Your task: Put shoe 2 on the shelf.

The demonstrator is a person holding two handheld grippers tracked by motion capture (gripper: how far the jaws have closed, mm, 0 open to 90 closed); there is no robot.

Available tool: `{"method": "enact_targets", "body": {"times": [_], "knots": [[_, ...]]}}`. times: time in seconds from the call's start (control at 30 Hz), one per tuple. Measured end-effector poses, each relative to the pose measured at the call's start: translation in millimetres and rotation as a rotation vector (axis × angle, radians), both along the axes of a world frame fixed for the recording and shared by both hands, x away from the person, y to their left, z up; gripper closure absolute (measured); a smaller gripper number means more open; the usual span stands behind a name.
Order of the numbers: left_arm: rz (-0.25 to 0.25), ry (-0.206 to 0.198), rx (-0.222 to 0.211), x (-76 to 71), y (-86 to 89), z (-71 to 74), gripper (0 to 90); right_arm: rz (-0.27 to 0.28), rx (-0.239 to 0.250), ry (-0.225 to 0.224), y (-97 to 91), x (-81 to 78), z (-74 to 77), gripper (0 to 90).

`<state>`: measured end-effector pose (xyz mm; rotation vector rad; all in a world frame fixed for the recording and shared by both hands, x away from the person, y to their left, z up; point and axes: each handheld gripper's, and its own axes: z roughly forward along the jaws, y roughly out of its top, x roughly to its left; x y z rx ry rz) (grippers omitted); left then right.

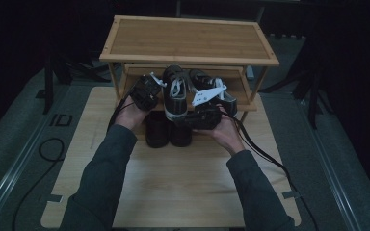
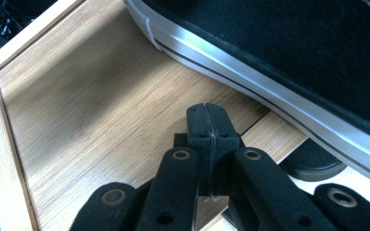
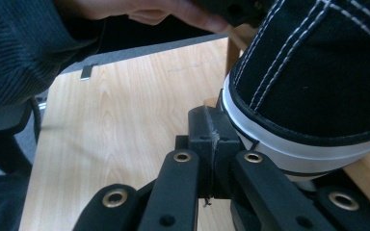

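Observation:
A black canvas sneaker (image 1: 176, 98) with white laces and a white sole band sticks out over the front of the middle shelf of a bamboo shoe rack (image 1: 188, 38). A second black sneaker (image 1: 207, 82) lies to its right on the same shelf. My left gripper (image 1: 147, 89) is just left of the front sneaker, and in its own view the left gripper (image 2: 207, 120) is shut and empty above the shelf board (image 2: 101, 96), beside the sneaker's sole (image 2: 270, 82). My right gripper (image 3: 212, 130) is shut, its tip against the sneaker's white rubber band (image 3: 289, 144); nothing is between the jaws.
Two dark shoes (image 1: 158, 129) stand under the rack's front edge on the light wooden table (image 1: 183, 178). The rack's top shelf is bare. Cables trail from both grippers across the table and the grey floor (image 1: 9, 144). A hand (image 3: 173, 12) shows at the top of the right gripper view.

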<state>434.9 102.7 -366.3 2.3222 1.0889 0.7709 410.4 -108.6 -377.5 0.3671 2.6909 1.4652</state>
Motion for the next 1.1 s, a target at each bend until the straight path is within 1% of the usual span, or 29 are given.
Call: {"method": "enact_targets", "body": {"times": [0.03,0.07,0.13,0.4,0.43,0.47,0.53,0.57,0.6,0.63,0.7,0.77,0.8,0.97,1.0,1.1], "knots": [[0.0,0.001,0.0,0.0,0.2,0.1,90.0,-0.007,0.002,-0.007,-0.5,0.9,0.3,90.0],[0.0,0.002,-0.001,0.0,0.3,0.1,90.0,-0.008,0.005,-0.002,-1.0,1.7,0.7,90.0],[0.0,0.001,-0.002,0.1,0.2,0.1,90.0,-0.009,0.007,-0.007,-0.2,2.0,1.6,90.0],[0.003,0.001,-0.004,-0.1,0.4,-0.1,90.0,-0.002,-0.027,-0.043,12.6,2.4,3.7,90.0],[0.002,0.002,-0.005,-0.1,0.5,-0.1,90.0,-0.005,-0.036,-0.042,12.9,1.9,2.9,90.0],[0.002,0.002,-0.005,0.0,0.6,-0.1,90.0,-0.018,-0.055,-0.052,13.2,2.1,1.2,90.0],[0.003,0.001,-0.006,0.0,0.8,-0.1,90.0,-0.048,-0.051,-0.06,11.3,4.7,-0.5,90.0],[0.002,0.003,-0.009,0.1,1.1,0.0,90.0,-0.049,-0.044,-0.054,10.6,5.7,0.0,90.0],[0.002,0.002,-0.007,0.0,0.8,-0.1,90.0,-0.049,-0.041,-0.058,11.2,5.9,0.7,90.0],[0.002,0.002,-0.007,0.1,0.8,0.0,90.0,-0.049,-0.042,-0.066,12.4,6.0,1.0,90.0],[0.002,0.002,-0.006,0.2,0.7,0.0,90.0,-0.046,-0.04,-0.062,13.9,6.6,0.6,90.0],[0.004,0.001,-0.006,0.0,0.5,-0.1,90.0,-0.043,-0.047,-0.065,15.0,7.1,-1.1,90.0],[0.004,0.001,-0.006,0.0,0.3,-0.1,90.0,-0.05,-0.045,-0.071,14.9,7.3,-1.5,90.0],[0.002,0.002,0.001,0.3,-0.6,0.2,90.0,-0.059,-0.034,-0.072,14.8,8.8,-0.1,90.0],[0.002,0.002,0.001,0.3,-0.6,0.2,90.0,-0.077,-0.035,-0.07,14.0,10.9,-0.3,90.0],[0.004,0.002,-0.004,0.2,-0.1,0.1,90.0,-0.079,-0.035,-0.069,15.9,12.3,-1.7,90.0]]}}
